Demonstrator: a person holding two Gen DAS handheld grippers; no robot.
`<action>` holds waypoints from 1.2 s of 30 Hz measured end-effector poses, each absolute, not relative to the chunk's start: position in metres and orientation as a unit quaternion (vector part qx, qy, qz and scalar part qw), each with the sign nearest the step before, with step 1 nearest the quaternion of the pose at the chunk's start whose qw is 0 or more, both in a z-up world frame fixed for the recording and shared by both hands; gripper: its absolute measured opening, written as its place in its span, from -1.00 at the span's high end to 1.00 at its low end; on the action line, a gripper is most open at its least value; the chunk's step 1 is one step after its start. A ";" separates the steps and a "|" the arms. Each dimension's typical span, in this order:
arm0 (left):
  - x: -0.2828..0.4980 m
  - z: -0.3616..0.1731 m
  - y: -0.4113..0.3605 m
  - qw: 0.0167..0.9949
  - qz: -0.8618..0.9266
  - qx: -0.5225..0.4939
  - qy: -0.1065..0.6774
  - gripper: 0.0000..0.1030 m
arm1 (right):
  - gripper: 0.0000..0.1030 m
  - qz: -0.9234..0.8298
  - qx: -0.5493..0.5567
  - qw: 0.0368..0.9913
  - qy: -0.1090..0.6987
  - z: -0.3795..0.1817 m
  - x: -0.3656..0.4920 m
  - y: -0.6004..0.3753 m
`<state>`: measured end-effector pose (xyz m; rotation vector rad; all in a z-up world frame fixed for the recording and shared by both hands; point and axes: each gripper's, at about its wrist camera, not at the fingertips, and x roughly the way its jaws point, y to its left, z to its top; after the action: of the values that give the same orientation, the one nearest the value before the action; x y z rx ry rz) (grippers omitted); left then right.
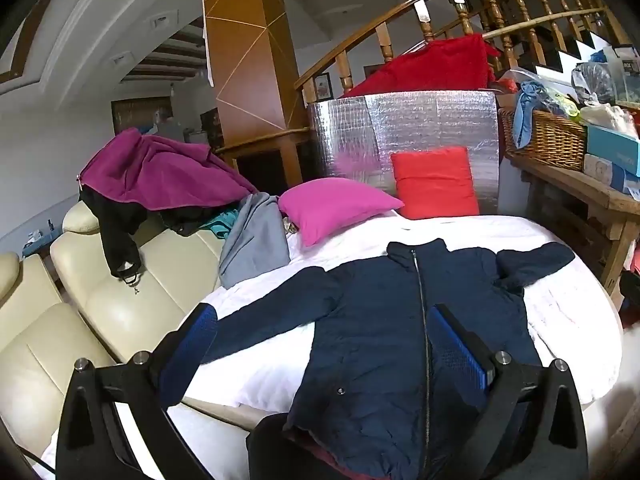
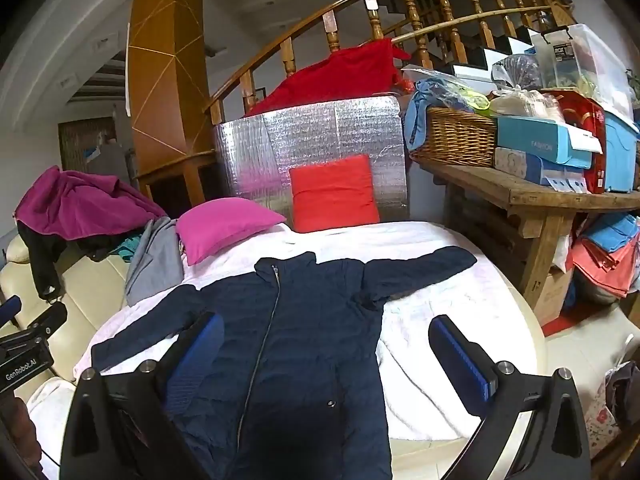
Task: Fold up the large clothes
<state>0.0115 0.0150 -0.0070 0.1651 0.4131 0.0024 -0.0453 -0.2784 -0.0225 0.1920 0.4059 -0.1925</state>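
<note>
While navy jacket (image 2: 296,332) lies flat, zipped, sleeves spread on white bedcover (image 2: 432,312), hem cut off below both views; left gripper (image 1: 324,344) and right gripper (image 2: 326,352) hover wide apart, empty.

Black fingers (image 1: 460,344), blue pads, silver screws

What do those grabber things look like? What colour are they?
Each gripper has a black frame with two long black fingers. The fingers carry flat blue pads with a fine ribbed texture. Round silver bolts sit at the joints. In the right wrist view, the left gripper shows at the edge: black, a blue pad, with white "GenRobot.AI" lettering. No sleeves are clearly visible.
</note>
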 end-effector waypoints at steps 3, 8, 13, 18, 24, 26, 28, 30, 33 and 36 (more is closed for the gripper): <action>0.014 -0.009 0.019 0.975 0.002 0.081 0.207 -1.00 | -1.00 -0.095 0.094 0.970 0.202 -0.021 -0.046 -0.277; 0.011 -0.009 0.011 0.975 0.010 0.078 0.206 -1.00 | -1.00 -0.093 0.092 0.970 0.205 -0.022 -0.044 -0.277; 0.014 -0.010 0.012 0.975 0.013 0.075 0.211 -1.00 | -1.00 -0.093 0.090 0.969 0.209 -0.023 -0.042 -0.275; 0.016 -0.010 0.012 0.974 0.015 0.072 0.212 -1.00 | -1.00 -0.093 0.089 0.969 0.210 -0.023 -0.042 -0.273; 0.016 -0.011 0.012 0.974 0.016 0.072 0.212 -1.00 | -1.00 -0.094 0.090 0.969 0.211 -0.025 -0.042 -0.274; 0.016 -0.012 0.014 0.974 0.016 0.071 0.213 -1.00 | -1.00 -0.094 0.090 0.968 0.212 -0.026 -0.043 -0.274; 0.016 -0.012 0.015 0.974 0.017 0.070 0.213 -1.00 | -1.00 -0.094 0.091 0.968 0.213 -0.027 -0.043 -0.274; 0.016 -0.012 0.015 0.974 0.018 0.069 0.214 -1.00 | -1.00 -0.094 0.090 0.968 0.214 -0.027 -0.042 -0.274; 0.017 -0.011 0.015 0.974 0.019 0.069 0.214 -1.00 | -1.00 -0.094 0.090 0.968 0.214 -0.027 -0.042 -0.274; 0.017 -0.011 0.015 0.974 0.020 0.070 0.214 -1.00 | -1.00 -0.094 0.091 0.968 0.215 -0.027 -0.041 -0.273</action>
<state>0.0168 0.0150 -0.0115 0.1402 0.4307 0.0395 -0.0415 -0.2733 -0.0275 0.1845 0.4341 -0.1902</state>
